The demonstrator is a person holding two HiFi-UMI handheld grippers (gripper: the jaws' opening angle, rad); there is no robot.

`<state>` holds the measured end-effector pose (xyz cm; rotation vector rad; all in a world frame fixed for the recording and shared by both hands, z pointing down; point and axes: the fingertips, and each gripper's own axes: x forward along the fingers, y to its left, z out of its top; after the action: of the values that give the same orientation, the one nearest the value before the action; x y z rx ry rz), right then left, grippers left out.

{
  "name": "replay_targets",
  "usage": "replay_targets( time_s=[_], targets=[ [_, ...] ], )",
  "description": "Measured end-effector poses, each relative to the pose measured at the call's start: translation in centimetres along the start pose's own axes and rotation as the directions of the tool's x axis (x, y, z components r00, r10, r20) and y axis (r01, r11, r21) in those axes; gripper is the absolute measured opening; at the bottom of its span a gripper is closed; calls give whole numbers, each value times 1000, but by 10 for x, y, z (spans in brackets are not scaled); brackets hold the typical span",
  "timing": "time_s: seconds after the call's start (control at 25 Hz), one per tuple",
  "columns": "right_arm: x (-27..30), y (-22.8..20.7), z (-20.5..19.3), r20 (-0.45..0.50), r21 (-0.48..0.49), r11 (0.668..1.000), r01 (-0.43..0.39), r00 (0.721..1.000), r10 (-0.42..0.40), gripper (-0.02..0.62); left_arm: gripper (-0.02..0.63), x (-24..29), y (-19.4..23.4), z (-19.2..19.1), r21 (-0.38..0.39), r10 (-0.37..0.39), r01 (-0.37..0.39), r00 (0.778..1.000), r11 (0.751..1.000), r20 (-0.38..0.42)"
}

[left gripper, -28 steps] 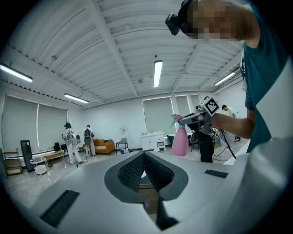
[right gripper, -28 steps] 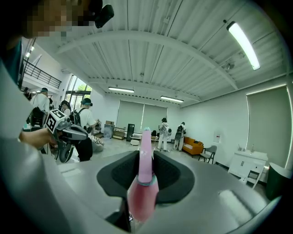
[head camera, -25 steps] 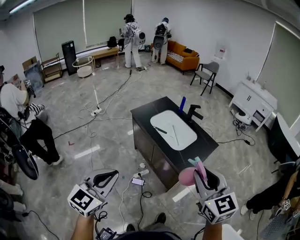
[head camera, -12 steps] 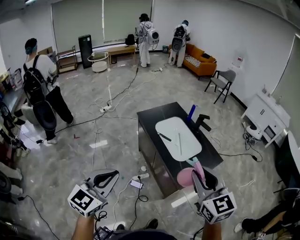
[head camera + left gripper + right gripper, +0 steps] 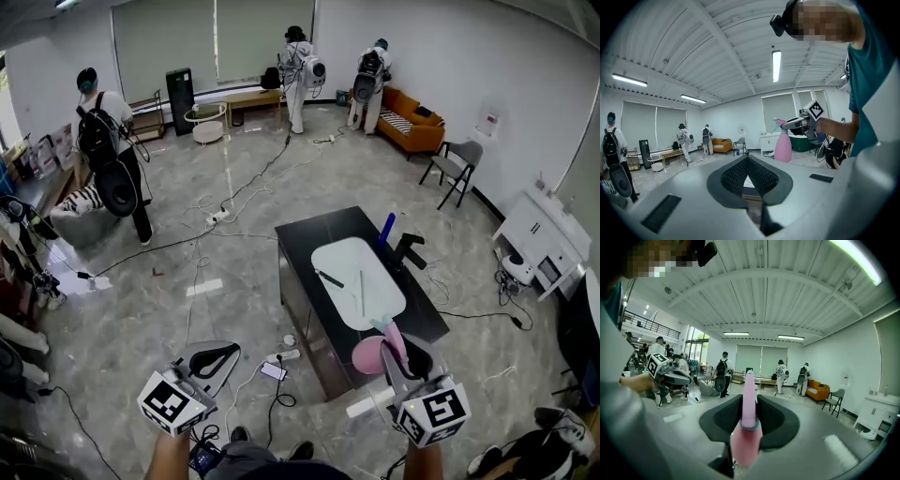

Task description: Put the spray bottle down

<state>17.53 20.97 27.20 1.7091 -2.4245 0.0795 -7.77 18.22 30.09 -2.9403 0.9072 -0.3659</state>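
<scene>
**Pink spray bottle held in the right gripper**

A glossy, grey stone-patterned floor (image 5: 169, 272) is crossed by cables (image 5: 246, 186). A black rectangular counter (image 5: 305, 234) is fitted with a smooth white oval sink (image 5: 342, 255). The spray bottle (image 5: 372, 354), pink plastic with a rounded body and a teal collar, is clamped between the jaws of the right gripper (image 5: 403, 356) at the counter's near end. The ribbed jaws of the left gripper (image 5: 214, 359) are closed together on nothing. Each gripper is tagged with a black-and-white square marker (image 5: 171, 401).
</scene>
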Motion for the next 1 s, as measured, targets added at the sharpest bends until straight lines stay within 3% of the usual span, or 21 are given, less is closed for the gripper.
replay_targets(
  time_s=[0.2, 0.4, 0.64, 1.0],
  targets=[
    [17, -13, -6, -18, 23, 999, 49, 999, -48, 106, 6, 28, 24, 3, 5, -41, 41, 999, 999, 0],
    [37, -20, -5, -35, 37, 990, 140, 990, -138, 106, 6, 61, 57, 5, 22, -146, 145, 989, 989, 18],
    [68, -24, 4, -53, 56, 965, 254, 966, -252, 106, 6, 94, 106, 17, 52, -257, 255, 966, 966, 39],
    [115, -20, 15, -67, 40, 936, 350, 935, -347, 106, 6, 127, 164, 16, 81, -367, 362, 929, 929, 48]
  ],
)
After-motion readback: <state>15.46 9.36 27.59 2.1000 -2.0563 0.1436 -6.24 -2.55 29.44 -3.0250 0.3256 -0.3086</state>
